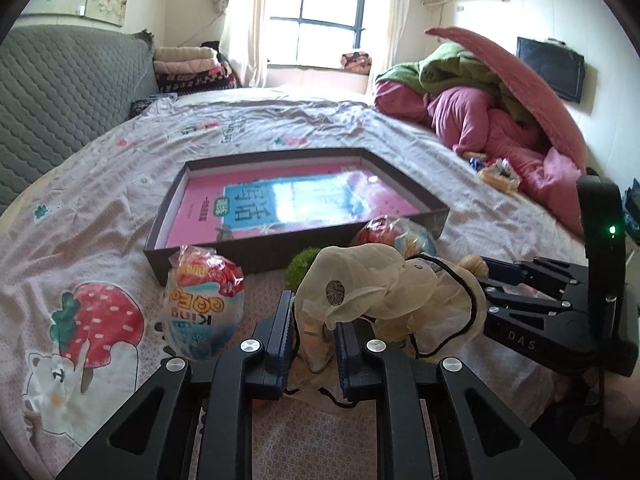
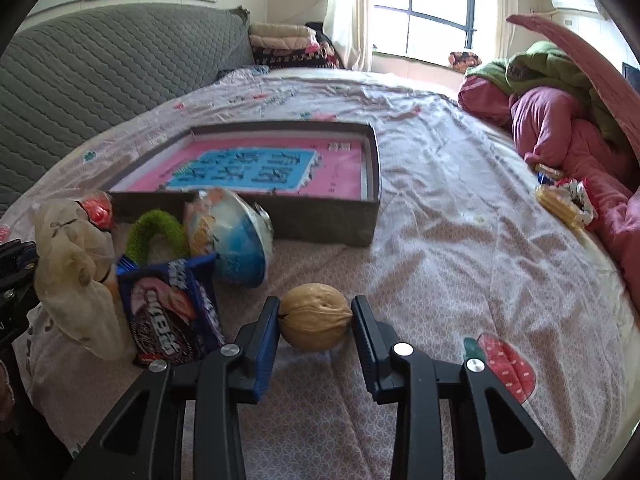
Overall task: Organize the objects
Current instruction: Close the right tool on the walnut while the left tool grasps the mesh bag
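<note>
Tan and hard-shelled, the walnut [image 2: 315,317] sits on the bedsheet [image 2: 460,240] between the right gripper [image 2: 315,320] pads, which pinch its two ends; it looks light, rigid and round, so it could roll or squirt out unless gripped across the middle. Beside it, the left gripper [image 1: 312,328] is pressed together on the soft, limp gauze drawstring pouch [image 1: 360,288]. The shallow box [image 2: 328,220] lies just beyond.
</note>
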Available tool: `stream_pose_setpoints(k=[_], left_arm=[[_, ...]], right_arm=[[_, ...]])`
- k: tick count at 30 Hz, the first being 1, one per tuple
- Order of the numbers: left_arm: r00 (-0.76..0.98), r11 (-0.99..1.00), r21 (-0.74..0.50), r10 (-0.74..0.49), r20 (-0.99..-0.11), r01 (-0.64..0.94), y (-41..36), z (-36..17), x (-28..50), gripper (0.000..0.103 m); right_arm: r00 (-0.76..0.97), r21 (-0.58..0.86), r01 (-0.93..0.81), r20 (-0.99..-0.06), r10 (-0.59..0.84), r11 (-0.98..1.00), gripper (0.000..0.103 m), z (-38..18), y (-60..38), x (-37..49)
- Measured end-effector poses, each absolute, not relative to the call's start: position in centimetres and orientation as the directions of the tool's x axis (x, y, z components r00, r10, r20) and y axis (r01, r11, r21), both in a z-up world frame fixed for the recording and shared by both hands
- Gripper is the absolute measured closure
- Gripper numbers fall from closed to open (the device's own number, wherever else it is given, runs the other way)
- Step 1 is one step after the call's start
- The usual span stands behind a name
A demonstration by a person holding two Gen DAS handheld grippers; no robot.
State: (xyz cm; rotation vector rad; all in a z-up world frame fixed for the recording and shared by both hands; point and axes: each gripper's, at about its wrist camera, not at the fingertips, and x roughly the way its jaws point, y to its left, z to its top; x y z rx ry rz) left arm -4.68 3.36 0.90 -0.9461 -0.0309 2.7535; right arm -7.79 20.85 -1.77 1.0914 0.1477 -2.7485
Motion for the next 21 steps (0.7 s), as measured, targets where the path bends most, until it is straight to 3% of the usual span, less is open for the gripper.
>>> stream_pose_setpoints(k=[21], left_arm=[[-0.788, -0.982, -0.090, 0.188, -0.586, -0.167, 2.5, 2.2, -4.8, 0.085]], right_arm=[[-0.791, 0.018, 0.214, -0.584, -0.184, -0.977, 0.067, 1.1, 20.7, -6.5]])
